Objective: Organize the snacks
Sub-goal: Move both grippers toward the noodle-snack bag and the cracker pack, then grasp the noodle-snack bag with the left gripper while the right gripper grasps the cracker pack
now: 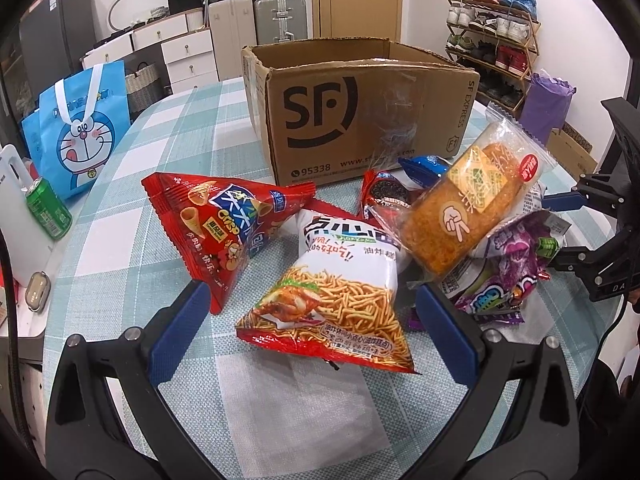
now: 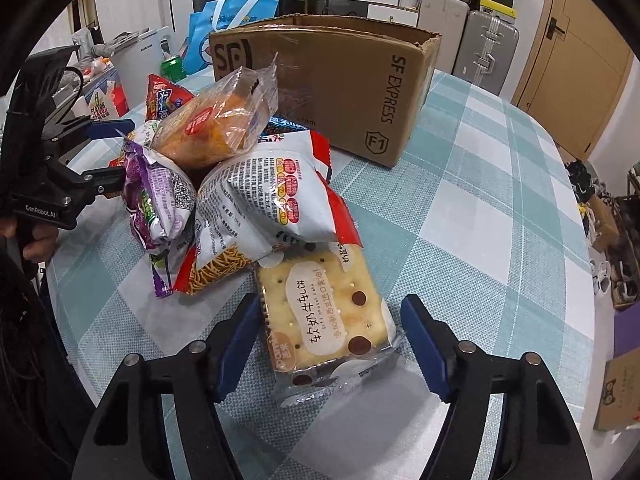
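Observation:
A pile of snack packets lies on the checked tablecloth (image 1: 192, 128) in front of an open SF cardboard box (image 1: 360, 120) (image 2: 340, 80). My left gripper (image 1: 312, 292) is open, its blue pads on either side of a noodle-snack bag (image 1: 336, 300) without touching it. A red cone-crisp bag (image 1: 216, 220), a bread packet (image 1: 468, 208) and a purple bag (image 1: 508, 276) lie around it. My right gripper (image 2: 330, 300) straddles a square cracker packet (image 2: 328, 312). The left pad is at the wrapper's edge and a gap shows at the right pad.
A green can (image 1: 44, 208) and a blue cartoon tote (image 1: 80, 132) stand at the table's left edge. Suitcases (image 1: 280, 16) and a shoe rack (image 1: 492, 40) stand behind the table. Bare tablecloth (image 2: 480, 220) lies to the right of the pile.

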`<state>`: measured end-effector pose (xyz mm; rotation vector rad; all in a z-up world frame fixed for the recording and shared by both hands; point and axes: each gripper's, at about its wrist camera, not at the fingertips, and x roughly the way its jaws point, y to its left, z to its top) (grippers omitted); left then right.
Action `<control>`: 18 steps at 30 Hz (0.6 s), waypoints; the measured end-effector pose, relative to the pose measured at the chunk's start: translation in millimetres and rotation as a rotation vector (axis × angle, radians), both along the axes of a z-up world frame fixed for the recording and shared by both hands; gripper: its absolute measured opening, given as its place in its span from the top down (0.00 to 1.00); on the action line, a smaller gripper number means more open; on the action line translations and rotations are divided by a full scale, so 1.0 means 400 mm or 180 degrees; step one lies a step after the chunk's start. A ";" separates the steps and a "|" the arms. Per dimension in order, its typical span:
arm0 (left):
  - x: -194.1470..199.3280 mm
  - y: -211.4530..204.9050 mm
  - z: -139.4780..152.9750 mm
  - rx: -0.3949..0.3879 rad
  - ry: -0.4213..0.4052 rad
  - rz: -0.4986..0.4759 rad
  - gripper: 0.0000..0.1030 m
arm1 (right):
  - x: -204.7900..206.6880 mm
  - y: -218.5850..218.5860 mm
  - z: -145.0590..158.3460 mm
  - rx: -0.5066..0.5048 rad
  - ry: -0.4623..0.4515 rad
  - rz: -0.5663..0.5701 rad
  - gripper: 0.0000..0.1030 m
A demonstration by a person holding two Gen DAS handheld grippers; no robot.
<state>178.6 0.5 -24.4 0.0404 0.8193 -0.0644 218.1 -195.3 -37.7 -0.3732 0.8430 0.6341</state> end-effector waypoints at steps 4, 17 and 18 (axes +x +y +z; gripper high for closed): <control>-0.001 -0.003 -0.001 0.0013 -0.0001 -0.0005 0.01 | -0.012 0.001 0.004 -0.0009 -0.0052 0.0086 0.38; 0.000 -0.004 -0.001 0.0017 0.0000 -0.0007 0.01 | -0.028 -0.077 0.035 -0.0043 -0.0097 0.0031 0.41; 0.000 -0.004 -0.002 0.0018 0.0001 -0.0007 0.01 | -0.027 -0.081 0.033 -0.0042 -0.0082 0.0027 0.40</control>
